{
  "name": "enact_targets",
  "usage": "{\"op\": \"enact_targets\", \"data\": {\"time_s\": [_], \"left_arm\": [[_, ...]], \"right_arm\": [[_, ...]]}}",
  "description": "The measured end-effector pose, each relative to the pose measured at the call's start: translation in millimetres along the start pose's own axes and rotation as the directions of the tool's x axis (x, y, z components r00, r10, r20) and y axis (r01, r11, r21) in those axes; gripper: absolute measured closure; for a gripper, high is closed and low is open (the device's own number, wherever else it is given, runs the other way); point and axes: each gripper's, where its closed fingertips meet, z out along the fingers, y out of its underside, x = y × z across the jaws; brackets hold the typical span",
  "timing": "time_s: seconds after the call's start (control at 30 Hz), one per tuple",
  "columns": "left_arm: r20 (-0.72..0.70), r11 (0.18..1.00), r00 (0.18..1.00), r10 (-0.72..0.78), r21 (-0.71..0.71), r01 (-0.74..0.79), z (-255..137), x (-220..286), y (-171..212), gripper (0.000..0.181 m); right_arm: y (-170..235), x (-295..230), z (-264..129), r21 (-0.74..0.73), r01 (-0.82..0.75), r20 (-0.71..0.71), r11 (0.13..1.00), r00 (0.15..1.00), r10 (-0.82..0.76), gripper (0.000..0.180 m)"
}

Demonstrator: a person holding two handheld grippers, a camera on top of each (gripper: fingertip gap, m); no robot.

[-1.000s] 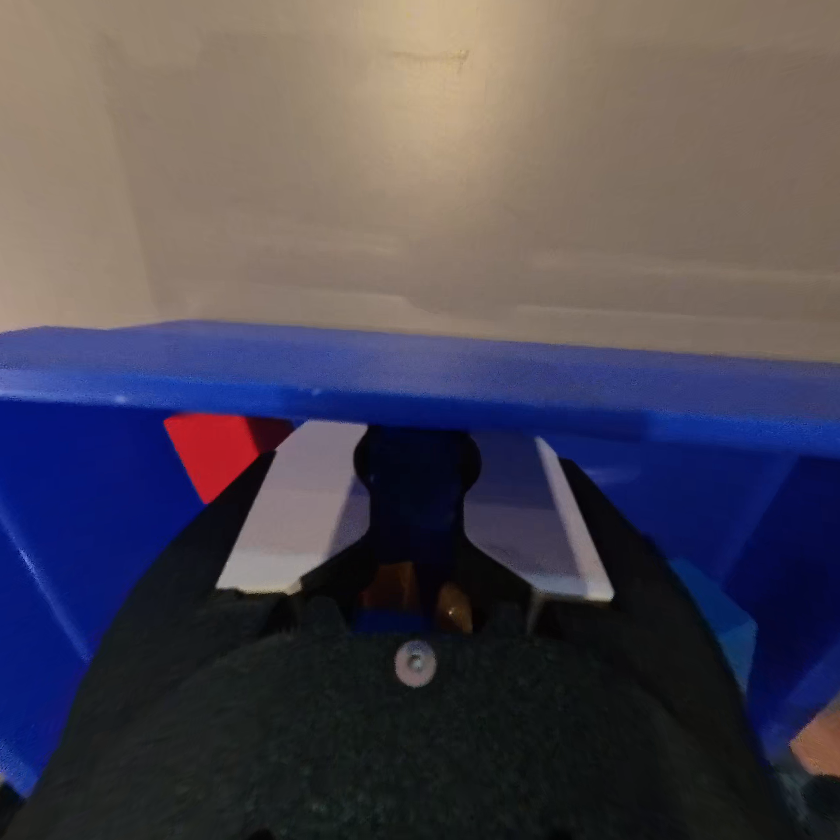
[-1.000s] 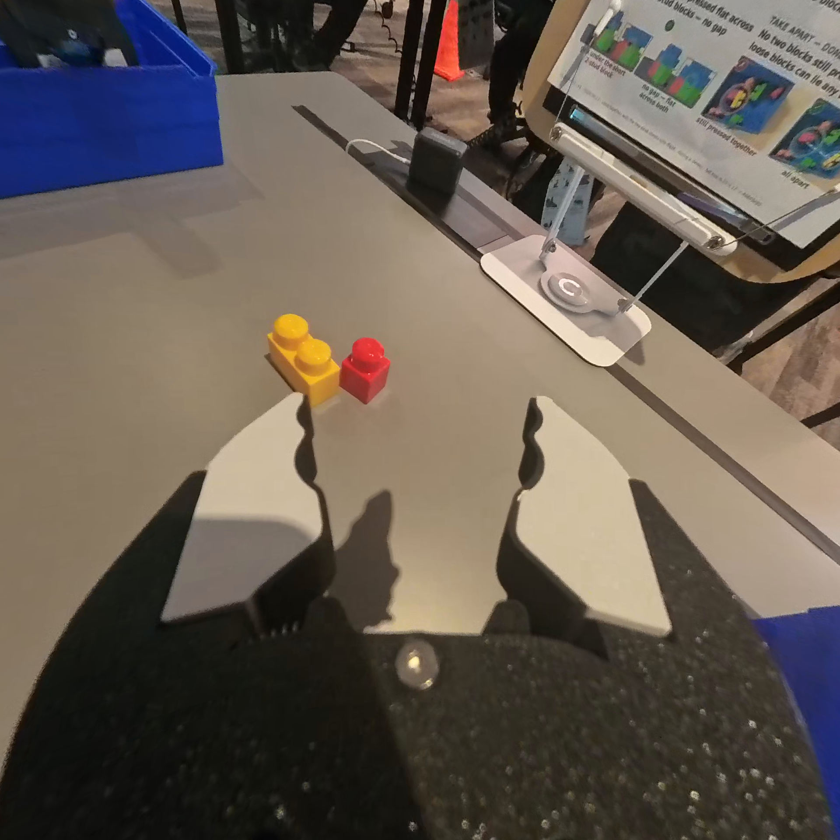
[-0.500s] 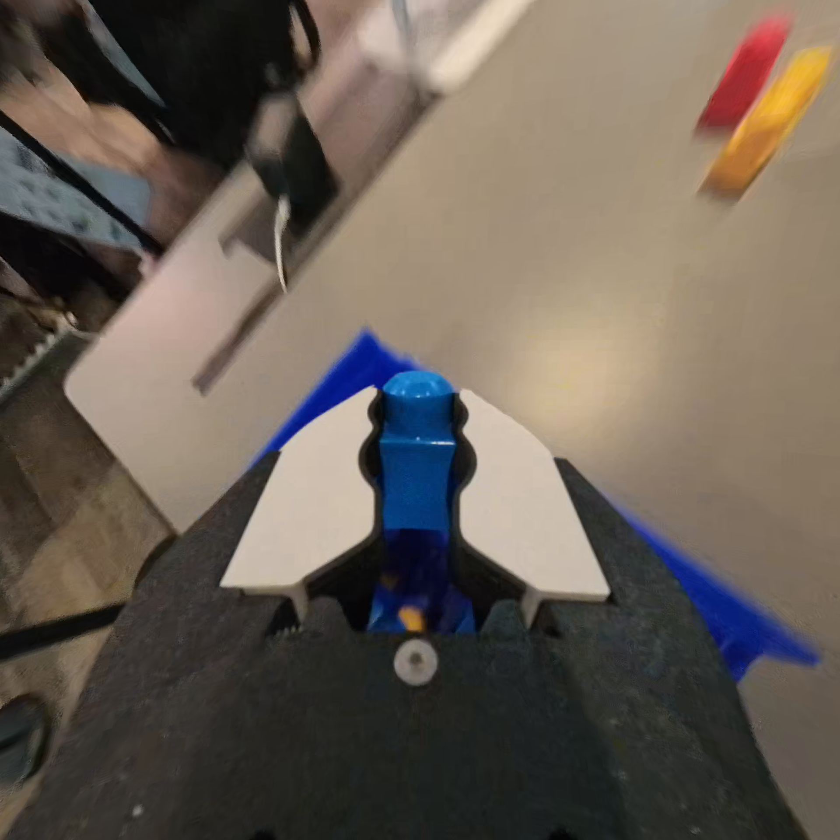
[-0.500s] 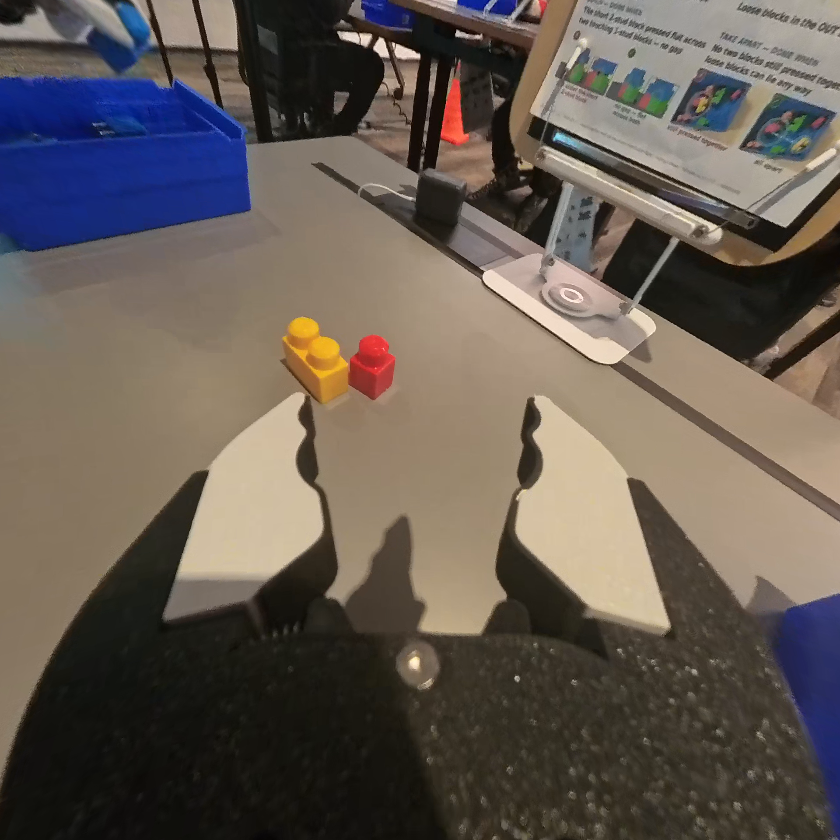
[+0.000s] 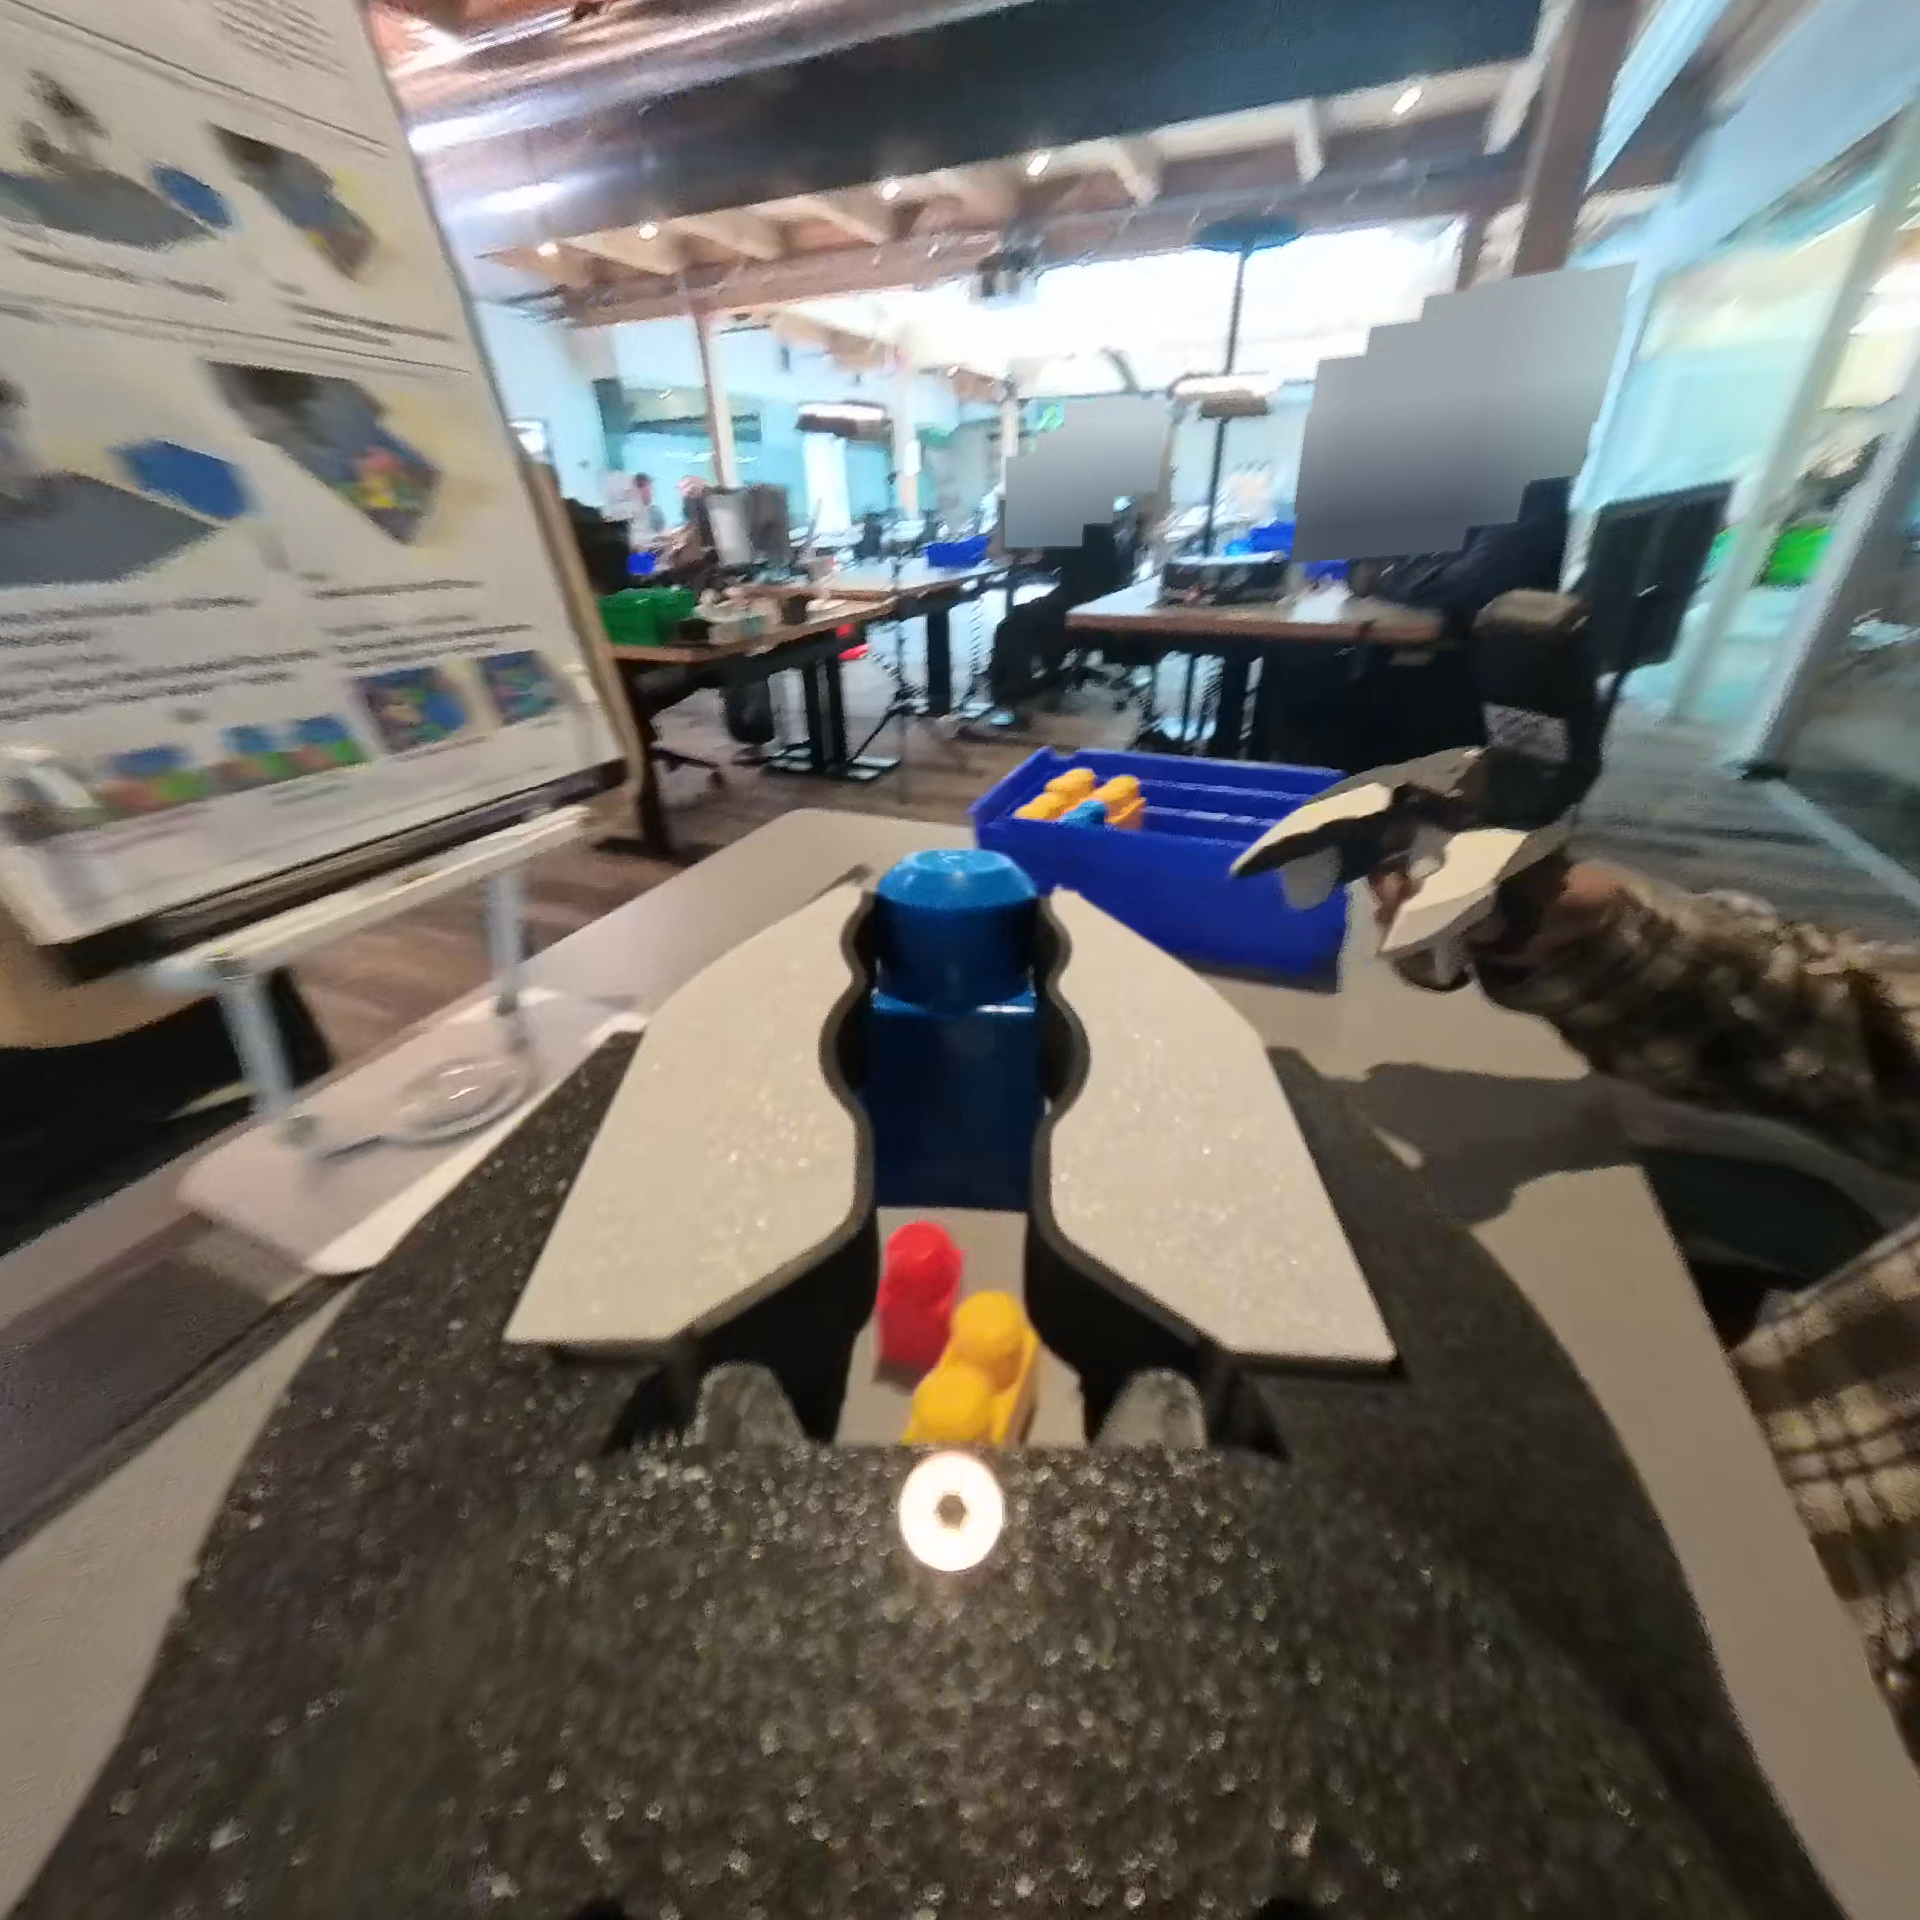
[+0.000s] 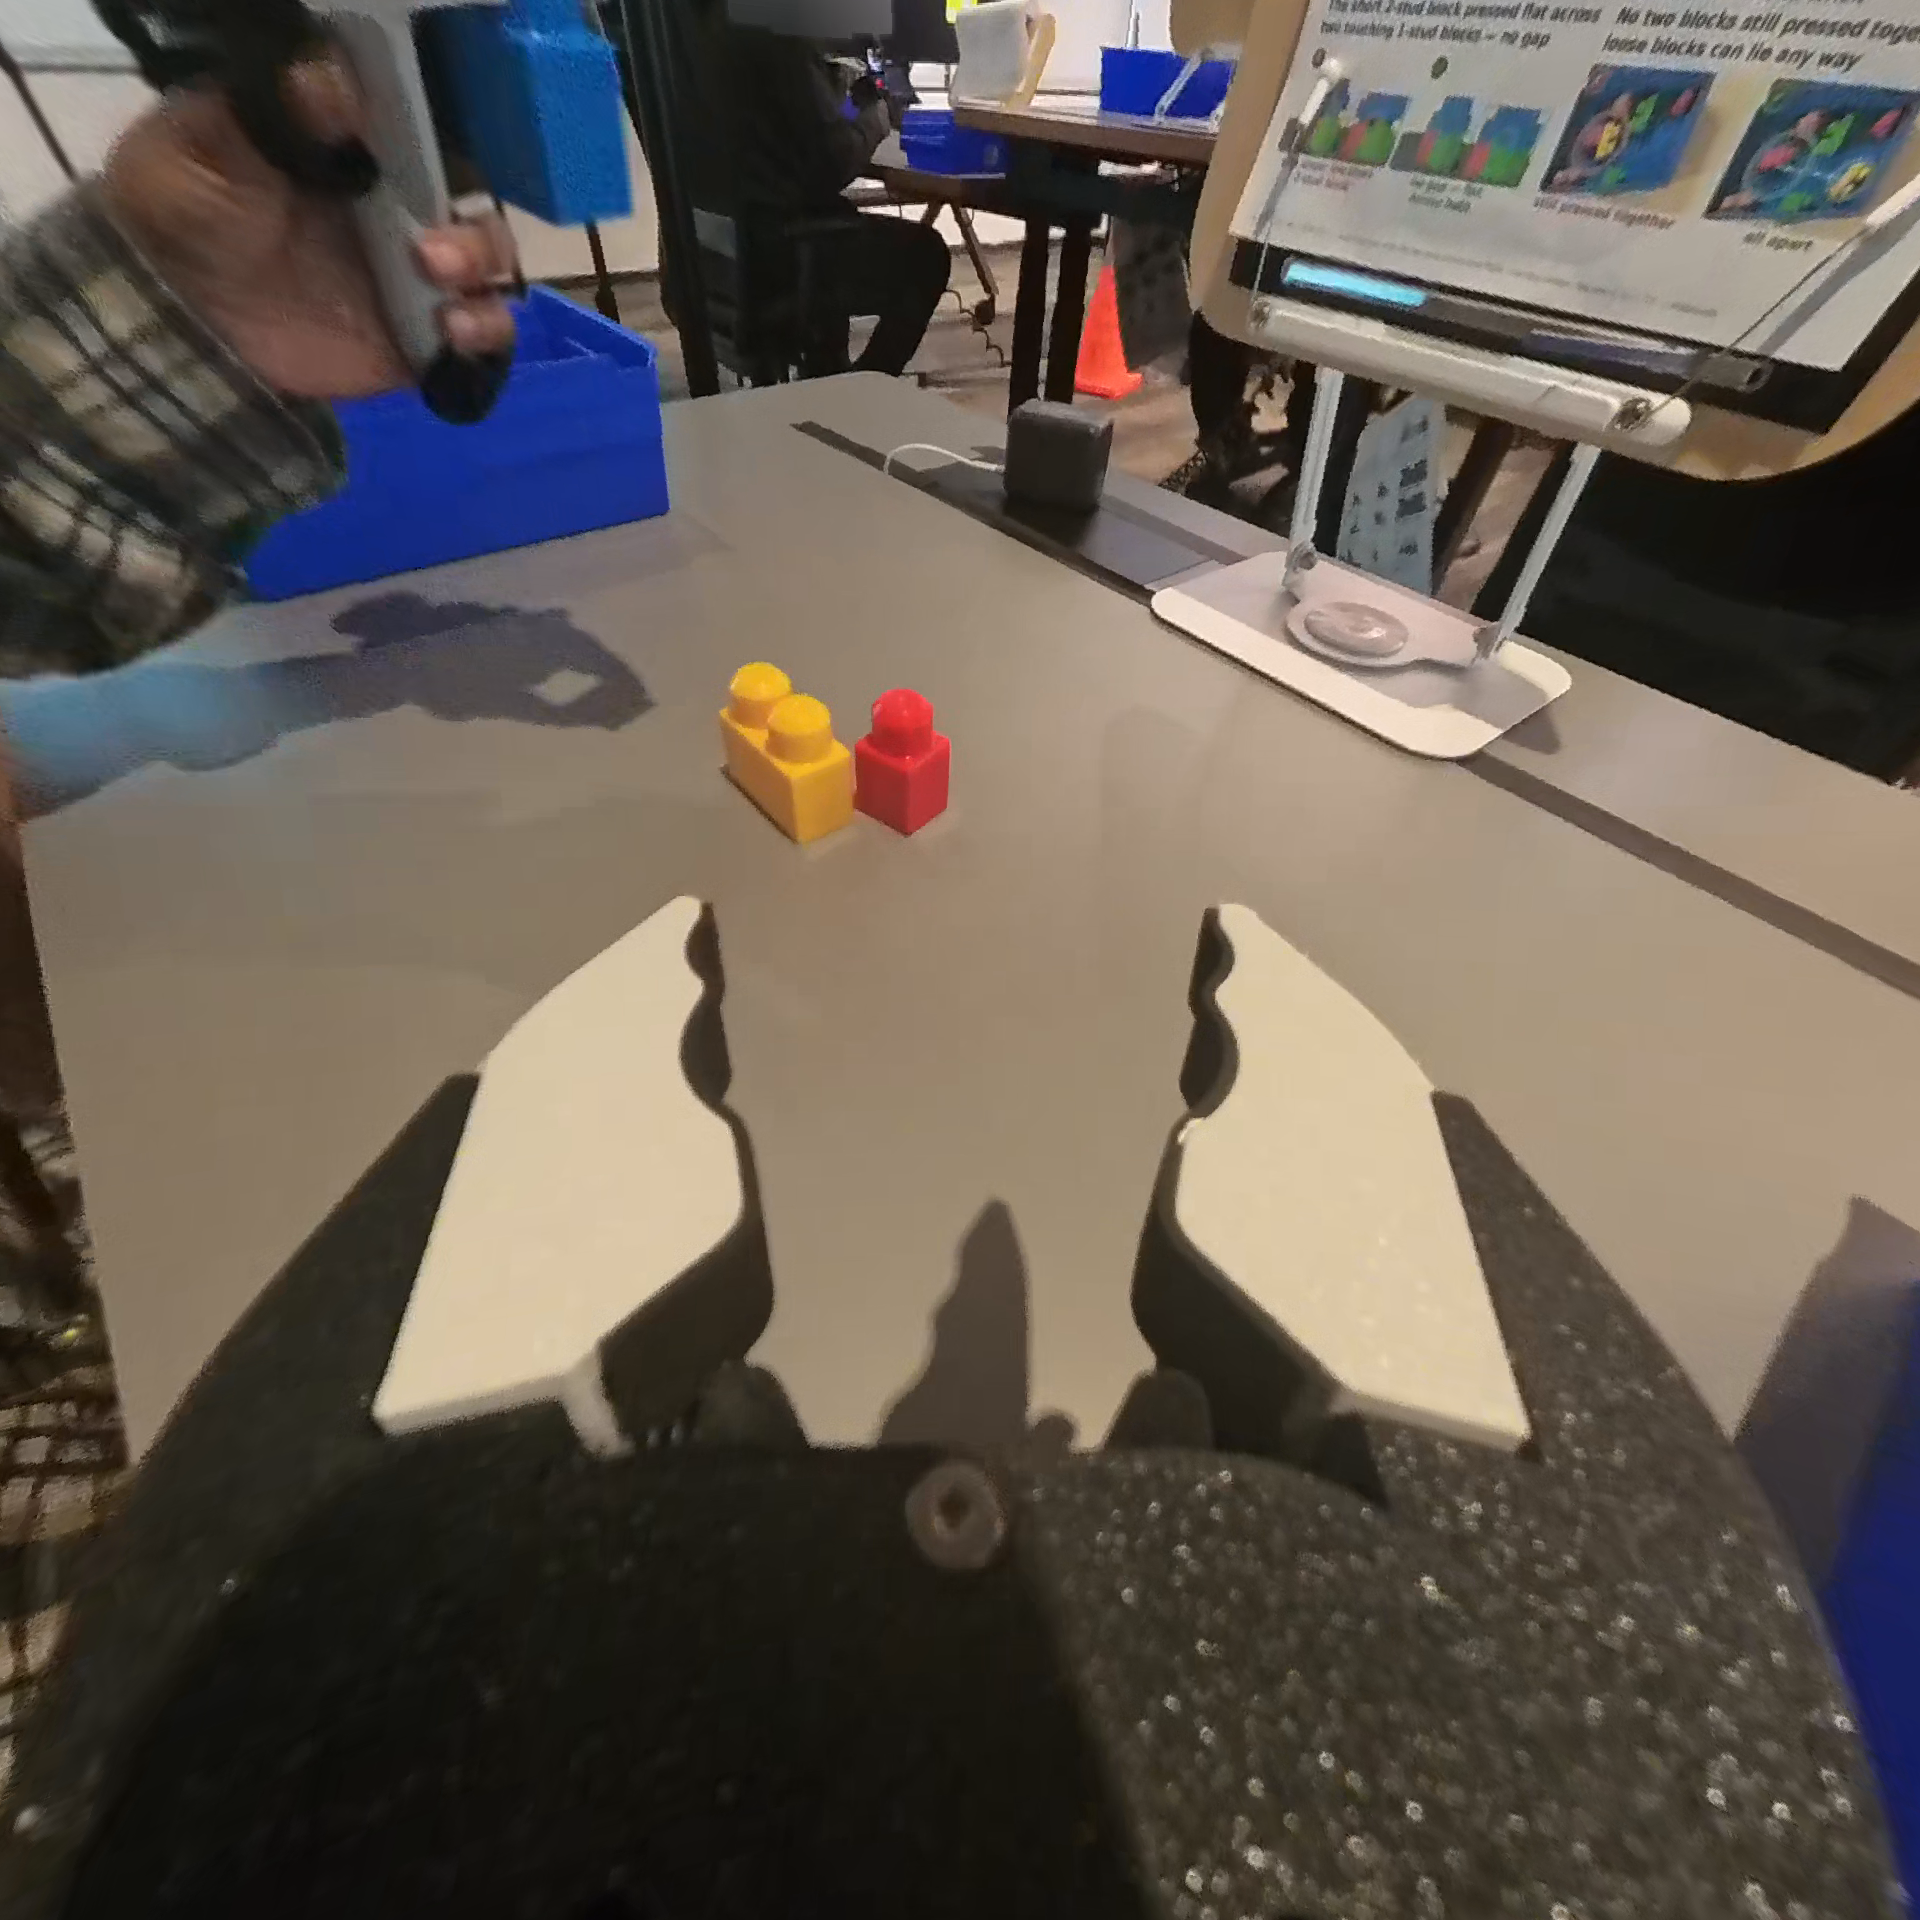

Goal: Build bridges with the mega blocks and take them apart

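My left gripper (image 5: 956, 920) is shut on a blue one-stud block (image 5: 954, 1049) and holds it in the air above the grey table (image 6: 416, 883). Below it, between my fingers, stand a red one-stud block (image 5: 916, 1304) and a yellow two-stud block (image 5: 982, 1371), side by side and touching. In the right wrist view the yellow block (image 6: 790, 758) and red block (image 6: 902, 764) stand mid-table. My right gripper (image 6: 956, 920) is open and empty, short of them. The left gripper with the blue block (image 6: 540, 114) shows at the top left.
A blue bin (image 6: 488, 457) stands at the far left; another blue bin (image 5: 1164, 883) holds yellow blocks. An instruction sheet on a stand (image 6: 1558, 208) with a white base (image 6: 1361, 665) is at the right. A black cube (image 6: 1057, 468) with a cable sits at the table's far edge. My right fingertips sit around 30 cm from my left ones.
My left gripper has come up out of the blue bin with the blue block and swung over the table above the red and yellow blocks. My right gripper has hardly moved.
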Motion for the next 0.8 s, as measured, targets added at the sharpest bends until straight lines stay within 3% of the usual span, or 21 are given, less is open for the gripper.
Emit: {"op": "enact_targets", "data": {"time_s": [0.3,0.57,0.8], "left_arm": [[-0.223,0.987,0.969,-0.110,0.090,0.132,71,53,38,0.152],[-0.348,0.951,0.919,-0.185,0.173,0.257,82,66,60,0.153],[-0.350,0.954,0.916,-0.194,0.151,0.259,83,65,66,0.152]], "right_arm": [[4,-18,20,0.002,-0.011,0.149,1.000,0.989,0.010,0.099],[-44,-37,71,0.120,-0.121,0.432,0.985,0.900,0.058,0.121],[-53,-58,111,0.099,-0.151,0.541,0.984,0.838,0.074,0.121]]}}
